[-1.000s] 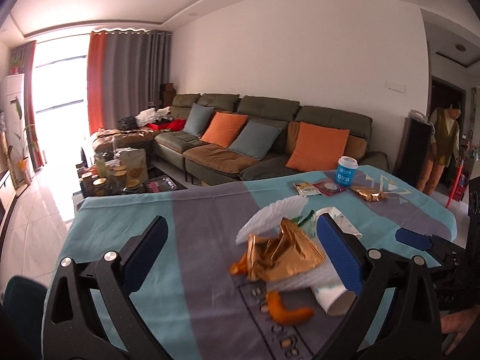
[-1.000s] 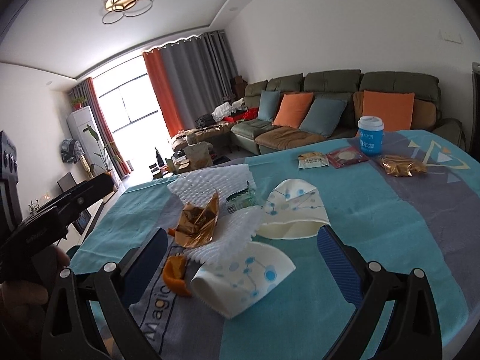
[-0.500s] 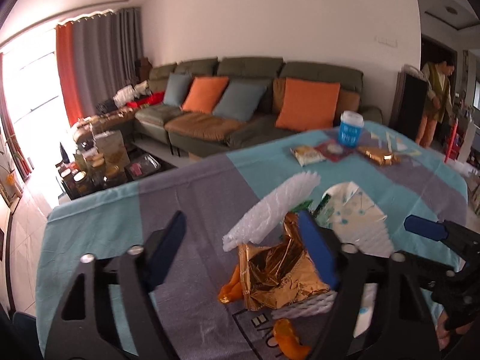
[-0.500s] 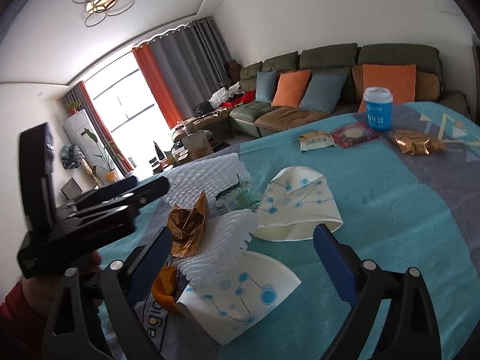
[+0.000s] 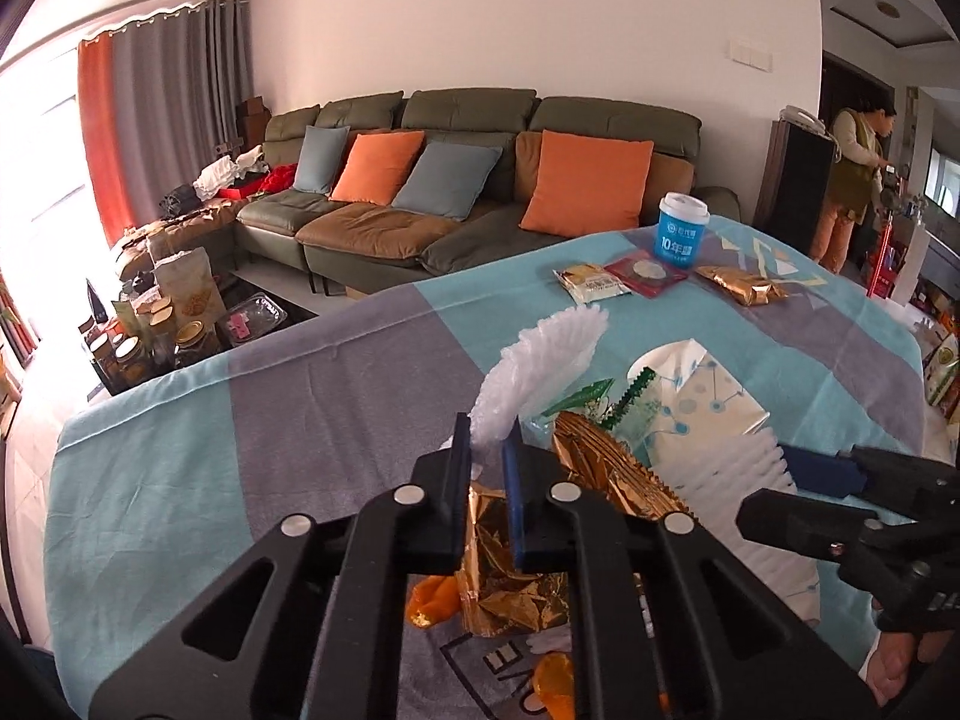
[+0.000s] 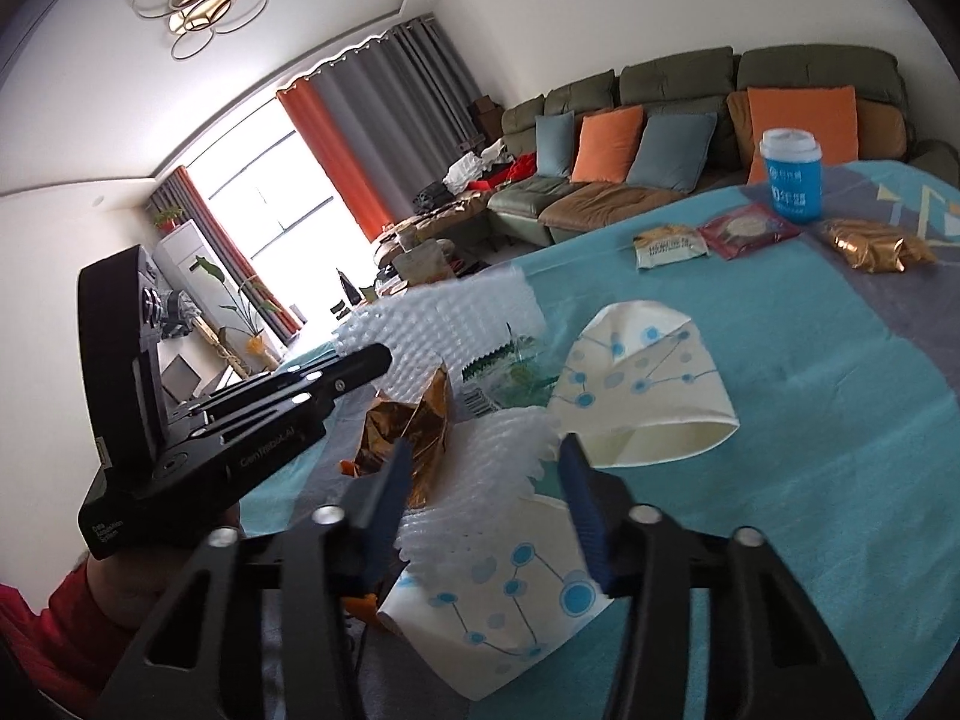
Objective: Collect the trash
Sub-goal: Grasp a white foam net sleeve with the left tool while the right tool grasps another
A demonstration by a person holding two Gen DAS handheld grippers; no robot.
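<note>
Closing on a litter pile on the table [image 5: 180,450], the left gripper [image 5: 487,456] has just pinched shut on a white foam net [image 5: 540,360] (featherlight, springy; best taken at its edge). The right gripper [image 6: 480,474], jaws just narrowing, brackets a second foam net [image 6: 492,468] beside crumpled gold foil [image 6: 414,426]; whether the pads press it cannot be told.
</note>
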